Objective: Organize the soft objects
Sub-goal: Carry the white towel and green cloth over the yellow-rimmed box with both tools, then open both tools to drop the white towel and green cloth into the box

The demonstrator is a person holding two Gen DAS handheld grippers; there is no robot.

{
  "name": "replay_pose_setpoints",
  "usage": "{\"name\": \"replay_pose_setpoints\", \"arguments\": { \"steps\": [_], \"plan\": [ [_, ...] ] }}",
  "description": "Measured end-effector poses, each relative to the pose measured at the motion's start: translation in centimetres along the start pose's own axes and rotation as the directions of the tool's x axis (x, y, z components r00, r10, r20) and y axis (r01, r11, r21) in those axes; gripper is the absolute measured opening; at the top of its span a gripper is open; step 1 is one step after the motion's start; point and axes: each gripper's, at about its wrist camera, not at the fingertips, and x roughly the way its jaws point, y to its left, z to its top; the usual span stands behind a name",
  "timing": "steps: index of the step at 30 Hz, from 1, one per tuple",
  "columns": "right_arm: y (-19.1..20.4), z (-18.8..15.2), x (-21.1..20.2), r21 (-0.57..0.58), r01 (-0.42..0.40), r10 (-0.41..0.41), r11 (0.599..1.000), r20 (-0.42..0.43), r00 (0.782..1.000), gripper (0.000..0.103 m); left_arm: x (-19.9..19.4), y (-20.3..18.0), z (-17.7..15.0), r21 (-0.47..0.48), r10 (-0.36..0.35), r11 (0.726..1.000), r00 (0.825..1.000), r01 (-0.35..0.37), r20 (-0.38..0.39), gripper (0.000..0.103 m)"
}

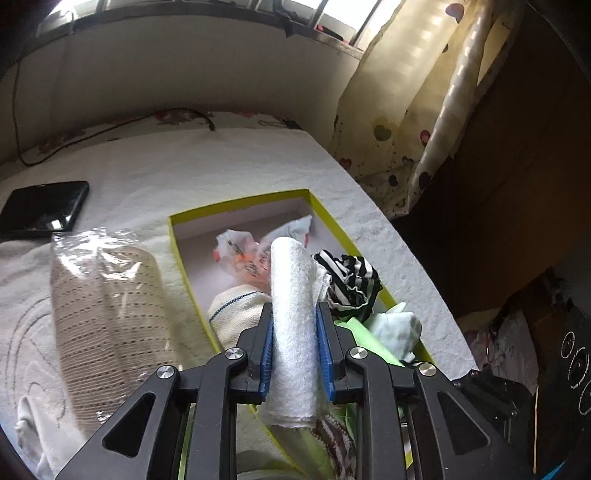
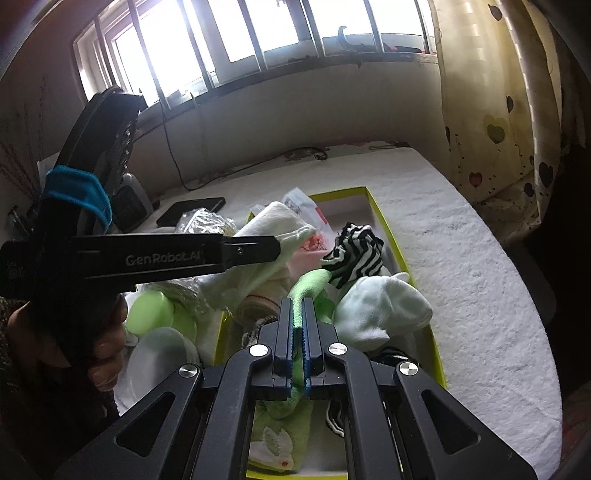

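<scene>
blown-out daylight from the window [image 2: 258, 33], dim interior, soft focus, fisheye bending, dark vignetted corners

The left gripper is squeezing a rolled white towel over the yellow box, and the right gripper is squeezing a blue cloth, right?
Almost. The right gripper is squeezing a green cloth, not a blue one; the right wrist view shows it pinched between the closed fingers. The rest is right: the left gripper does squeeze the rolled white towel over the yellow box.
</scene>
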Motion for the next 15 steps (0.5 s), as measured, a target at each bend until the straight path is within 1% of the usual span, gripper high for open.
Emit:
{"name": "replay_pose_setpoints", "arguments": {
  "steps": [7,9,12,15],
  "plan": [
    [-0.45,-0.18,0.01,0.025,0.002,-0.002,1.000,-0.003,1.000,0.004,0.74,-0.23,0.11,-0.003,-0.009,1.000,1.000,0.009,-0.006,0.021],
    [-0.41,-0.29,-0.05,0.027,-0.003,0.003,1.000,0.002,1.000,0.004,0.79,-0.38,0.11,0.002,-0.007,1.000,1.000,0.007,-0.006,0.024],
    [-0.18,-0.32,-0.09,0.023,-0.004,0.004,1.000,0.006,1.000,0.004,0.92,-0.60,0.12,0.007,-0.009,1.000,1.000,0.009,-0.008,0.035],
    [-0.04,-0.30,-0.07,0.018,0.001,-0.002,1.000,0.008,1.000,0.005,0.83,-0.81,0.12,0.010,-0.018,1.000,1.000,0.018,-0.006,0.039]
  ]
}}
